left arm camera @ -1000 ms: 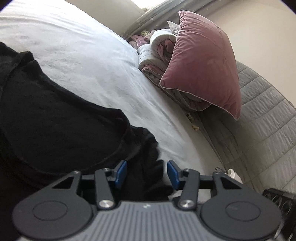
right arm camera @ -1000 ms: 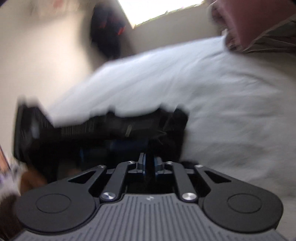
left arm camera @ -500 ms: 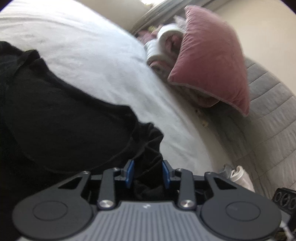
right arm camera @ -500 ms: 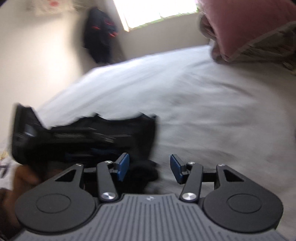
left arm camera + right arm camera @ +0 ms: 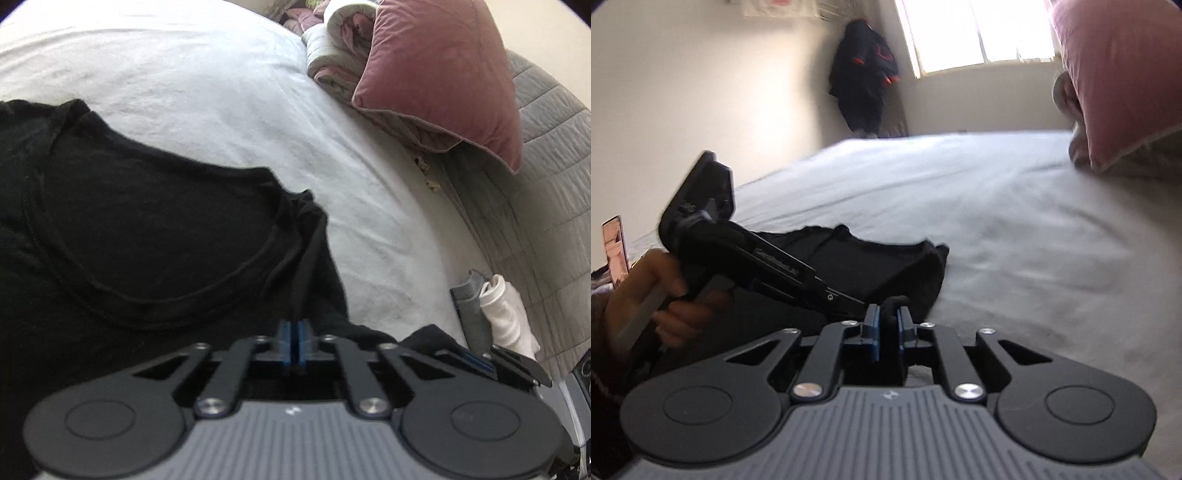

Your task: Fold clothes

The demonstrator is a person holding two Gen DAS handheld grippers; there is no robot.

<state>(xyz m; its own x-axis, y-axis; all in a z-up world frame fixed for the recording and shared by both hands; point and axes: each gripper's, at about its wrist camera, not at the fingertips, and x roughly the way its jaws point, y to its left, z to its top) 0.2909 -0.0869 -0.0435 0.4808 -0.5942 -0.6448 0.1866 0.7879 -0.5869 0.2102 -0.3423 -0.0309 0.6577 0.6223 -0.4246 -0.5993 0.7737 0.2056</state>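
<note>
A black shirt lies spread on the white bed sheet, neckline toward the left. My left gripper is shut, its blue pads pinching the shirt's bunched right edge. In the right wrist view the same shirt lies low on the bed. My right gripper is shut on a fold of its black fabric, close beside the left gripper, which a hand holds. A finger of the right gripper shows at the lower right of the left wrist view.
A pink pillow leans on rolled blankets at the bed's far right. The grey quilted headboard runs along the right. A white and grey cloth bundle lies by the edge. A dark jacket hangs near the window.
The left gripper went from open to shut on the shirt's edge. The right gripper opened, moved in beside the left one, and shut on the black fabric.
</note>
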